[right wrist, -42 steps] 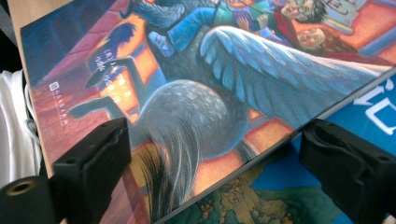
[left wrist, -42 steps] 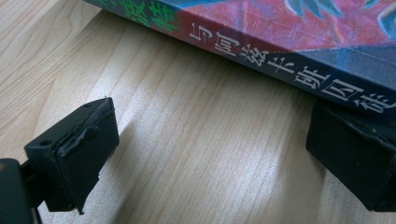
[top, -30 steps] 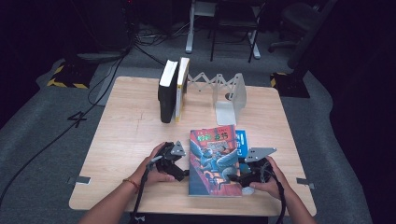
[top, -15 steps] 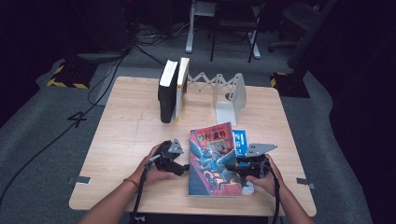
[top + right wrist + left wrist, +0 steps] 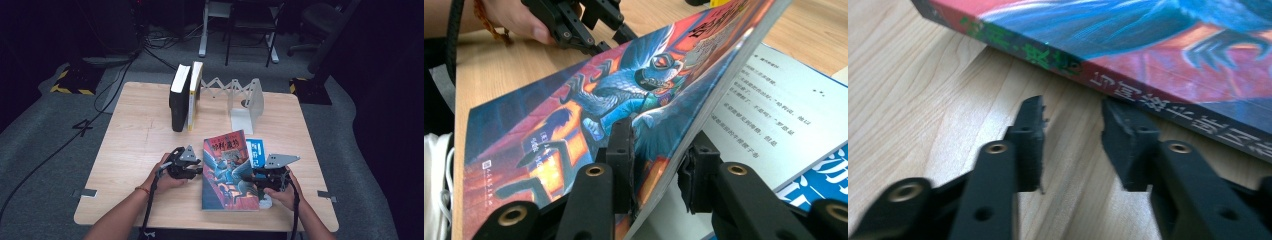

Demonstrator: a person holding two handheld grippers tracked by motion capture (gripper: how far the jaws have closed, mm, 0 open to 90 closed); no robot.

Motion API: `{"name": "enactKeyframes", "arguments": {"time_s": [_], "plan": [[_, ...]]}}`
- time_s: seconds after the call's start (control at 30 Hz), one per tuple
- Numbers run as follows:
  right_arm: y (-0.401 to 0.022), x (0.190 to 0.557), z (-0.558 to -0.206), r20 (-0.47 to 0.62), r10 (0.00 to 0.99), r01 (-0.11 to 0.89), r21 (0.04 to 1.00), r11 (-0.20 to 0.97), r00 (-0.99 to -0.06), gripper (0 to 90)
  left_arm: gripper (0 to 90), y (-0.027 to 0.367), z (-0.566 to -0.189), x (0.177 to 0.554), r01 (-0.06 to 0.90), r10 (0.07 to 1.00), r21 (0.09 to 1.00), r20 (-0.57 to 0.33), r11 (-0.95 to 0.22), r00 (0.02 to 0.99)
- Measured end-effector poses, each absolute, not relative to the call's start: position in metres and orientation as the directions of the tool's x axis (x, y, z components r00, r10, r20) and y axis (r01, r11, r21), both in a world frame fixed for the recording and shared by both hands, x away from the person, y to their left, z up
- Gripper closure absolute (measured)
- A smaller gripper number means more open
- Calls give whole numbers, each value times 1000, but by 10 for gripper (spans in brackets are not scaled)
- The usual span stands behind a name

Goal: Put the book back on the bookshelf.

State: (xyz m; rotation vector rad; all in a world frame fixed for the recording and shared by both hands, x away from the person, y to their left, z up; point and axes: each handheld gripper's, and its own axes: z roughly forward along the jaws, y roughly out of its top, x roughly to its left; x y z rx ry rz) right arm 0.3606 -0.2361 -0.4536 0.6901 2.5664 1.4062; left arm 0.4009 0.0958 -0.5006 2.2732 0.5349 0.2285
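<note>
Right gripper (image 5: 656,165): jaws have just been closing and now clamp the free long edge of the red and blue book (image 5: 589,115), one pad on the illustrated cover, the other under it; that edge is raised off what lies beneath. In the high view this gripper (image 5: 250,178) sits at the book's right side, held in the person's right hand (image 5: 281,194).

Left gripper (image 5: 1071,142): jaws have just been closing, yet a gap stands between them with bare wood showing in it; tips just short of the book's spine, nothing gripped. In the high view it (image 5: 198,170) lies at the book's left edge, held in the left hand (image 5: 162,177).

Red and blue book (image 5: 227,170): on the near half of the wooden table (image 5: 135,145), between the two grippers, spine towards the left gripper, right edge tilted up.

Blue and white book (image 5: 256,151): flat beneath the lifted edge, its printed white page and blue cover showing in the right gripper view (image 5: 774,130).

Black book (image 5: 178,102) and yellow-edged book (image 5: 194,95): upright, side by side, at the far side of the table.

White folding book rack (image 5: 245,97): just right of the upright pair, well apart from the grippers
</note>
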Motion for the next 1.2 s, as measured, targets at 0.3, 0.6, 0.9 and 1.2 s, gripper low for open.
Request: {"name": "enactKeyframes", "arguments": {"time_s": [0.3, 0.6, 0.9, 1.2], "plan": [[-237, 361, -452, 112, 447, 326, 839, 437, -888, 723, 717, 88, -502, 413, 316, 483, 727, 24, -610, 876], [-238, 360, -450, 98, 433, 303, 848, 435, -896, 724, 724, 94, -498, 425, 308, 484, 754, 16, -580, 875], [-241, 360, -437, 54, 392, 226, 885, 407, -918, 740, 860, 99, -479, 419, 270, 490, 816, 19, -511, 871], [-239, 356, -430, 7, 388, 177, 897, 404, -922, 767, 857, 100, -467, 428, 279, 494, 843, -18, -459, 869]]}}
